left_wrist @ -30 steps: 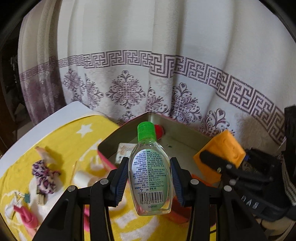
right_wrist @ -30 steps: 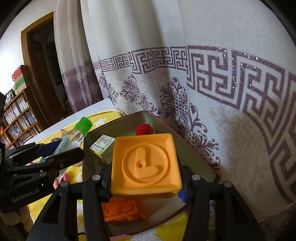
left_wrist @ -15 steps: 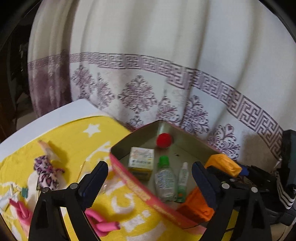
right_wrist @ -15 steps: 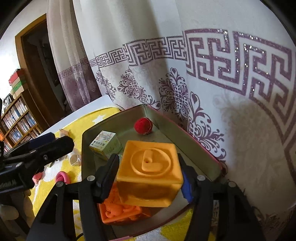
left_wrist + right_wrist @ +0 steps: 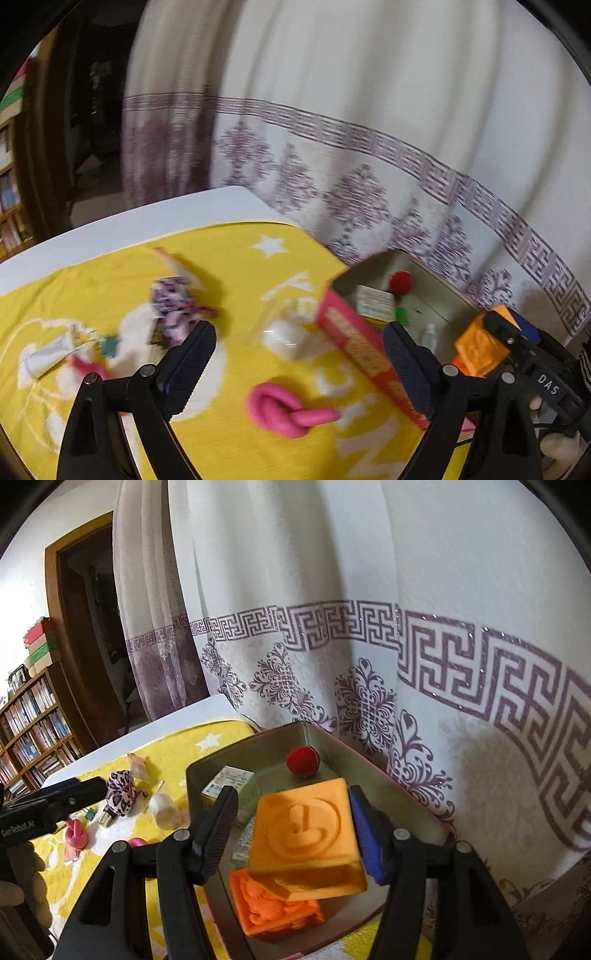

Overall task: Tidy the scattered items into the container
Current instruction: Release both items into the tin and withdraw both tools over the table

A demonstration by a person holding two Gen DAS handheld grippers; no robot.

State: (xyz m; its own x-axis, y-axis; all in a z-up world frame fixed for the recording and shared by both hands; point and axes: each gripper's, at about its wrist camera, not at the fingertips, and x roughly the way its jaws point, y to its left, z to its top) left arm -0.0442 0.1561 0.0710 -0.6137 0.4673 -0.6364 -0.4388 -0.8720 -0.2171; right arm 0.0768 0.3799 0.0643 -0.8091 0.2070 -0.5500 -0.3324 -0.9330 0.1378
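Note:
The container (image 5: 388, 782) is an open tin with a pink outer wall (image 5: 354, 347), standing on a yellow towel (image 5: 229, 266). In it lie a red ball (image 5: 303, 762), a small carton (image 5: 231, 784), a green-capped bottle (image 5: 402, 314) and a darker orange block (image 5: 277, 908). My right gripper (image 5: 291, 834) is open; a yellow-orange block (image 5: 306, 842) sits tilted between its spread jaws, resting on the darker block and touching the right pad. My left gripper (image 5: 299, 369) is open and empty above the towel, left of the tin. A pink knotted tie (image 5: 284, 406) lies between its fingers.
On the towel lie a leopard-print scrunchie (image 5: 173, 306), a white wad (image 5: 284, 336), a white scrap (image 5: 48, 354) and small clips. A patterned curtain (image 5: 369, 657) hangs right behind the tin. A bookshelf (image 5: 33, 723) and doorway stand at the far left.
My left gripper let the green-capped bottle go into the tin, then swung left over the towel. My right gripper lowered the yellow-orange block into the tin and opened.

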